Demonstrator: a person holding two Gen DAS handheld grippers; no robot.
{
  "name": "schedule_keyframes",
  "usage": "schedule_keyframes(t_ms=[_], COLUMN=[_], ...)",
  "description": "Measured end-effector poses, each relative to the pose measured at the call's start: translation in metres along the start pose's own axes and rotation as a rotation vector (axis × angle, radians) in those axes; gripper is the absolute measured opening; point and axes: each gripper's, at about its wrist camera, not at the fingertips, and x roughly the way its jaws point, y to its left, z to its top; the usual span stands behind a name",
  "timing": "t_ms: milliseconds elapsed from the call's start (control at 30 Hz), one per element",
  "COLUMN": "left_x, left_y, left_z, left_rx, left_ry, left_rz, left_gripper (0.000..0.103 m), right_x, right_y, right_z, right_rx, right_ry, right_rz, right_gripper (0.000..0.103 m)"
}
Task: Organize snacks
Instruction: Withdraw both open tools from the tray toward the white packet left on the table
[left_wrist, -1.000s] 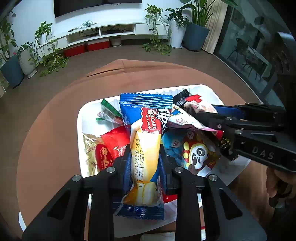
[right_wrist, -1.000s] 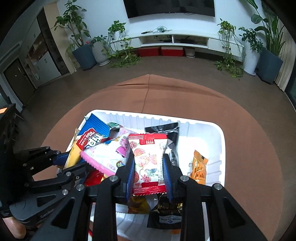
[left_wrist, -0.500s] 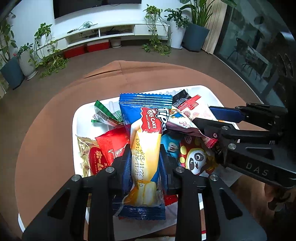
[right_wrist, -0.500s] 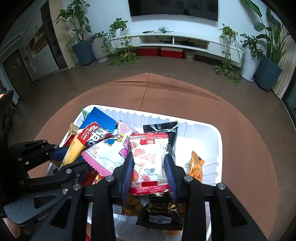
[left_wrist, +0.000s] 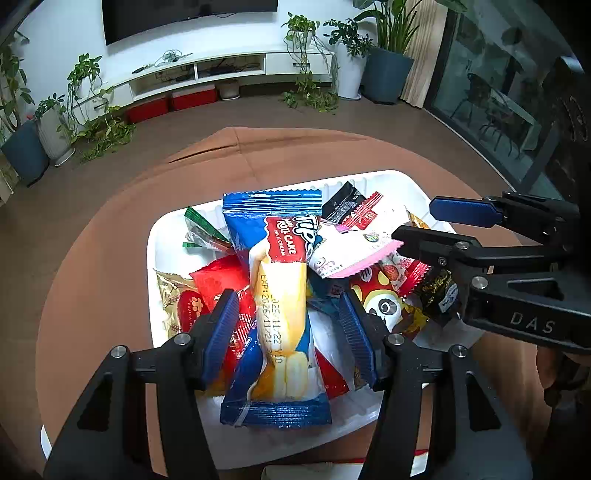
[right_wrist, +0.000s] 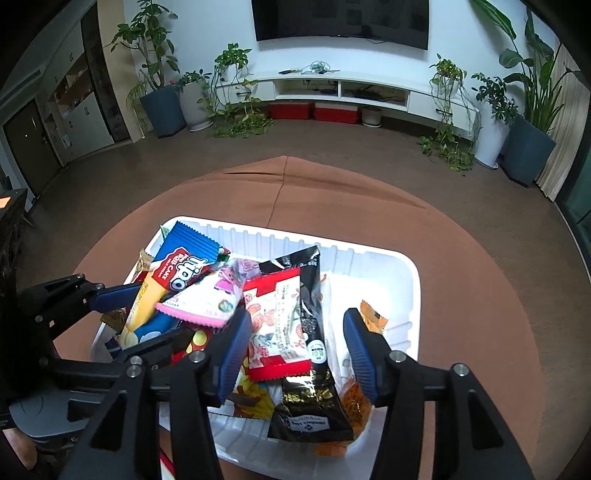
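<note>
Roll cake pack (left_wrist: 280, 317) lies lengthwise between left gripper (left_wrist: 288, 328) jaws – spread, just opening; right gripper (right_wrist: 295, 350) likewise.

- Tray (right_wrist: 408, 291) sits on the surface (right_wrist: 461, 258), lower centre of frame.
- Snacks are piled in the tray's left half.
- Roll cake (left_wrist: 280, 295) lies on top of the pile.
- TV shelf (right_wrist: 369, 86) stands behind, top of frame.

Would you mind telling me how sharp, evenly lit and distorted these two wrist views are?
Left wrist: the roll cake pack reads sharply, its date legible; the corners vignette black. Right wrist: the white tray rim is glaringly bright, the room dim, the floor bowed by the fisheye.
</note>
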Motion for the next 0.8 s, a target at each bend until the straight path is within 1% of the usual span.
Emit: schedule_keyframes(t_ms=[100, 233, 400, 533, 633, 700, 800], left_x=[-0.006, -0.015, -0.040, -0.072, -0.096, -0.107, -0.125], left_y=[-0.002, -0.005, -0.003, 0.000, 0.001, 0.001, 0.005], left_z=[-0.005, -0.008, -0.016, -0.023, -0.039, -0.054, -0.085], left_rx=[0.001, 0.006, -0.004, -0.010, -0.017, -0.042, -0.090], left_ry=[-0.010, -0.021, -0.060, -0.108, -0.135, -0.140, -0.146], left_rz=[0.000, 0.001, 0.006, 0.008, 0.014, 0.006, -0.003], left_gripper=[0.064, 0.070, 0.075, 0.076, 0.083, 0.084, 0.084], right_x=[-0.004, -0.010, -0.037, -0.062, -0.068, -0.063, -0.051], right_y=[-0.002, -0.004, -0.006, -0.002, 0.007, 0.016, 0.025], right_z=[-0.003, -0.007, -0.023, -0.054, -0.082, -0.097, -0.109], right_rx=[0.005, 0.011, -0.006, -0.027, -0.062, -0.087, -0.096], right_ry=[-0.007, -0.015, -0.054, -0.069, -0.034, -0.002, 0.032], right_rz=[0.000, 0.007, 0.046, 0.088, 0.108, 0.108, 0.093], right_gripper=[0.060, 0.063, 0.063, 0.064, 0.064, 0.064, 0.064])
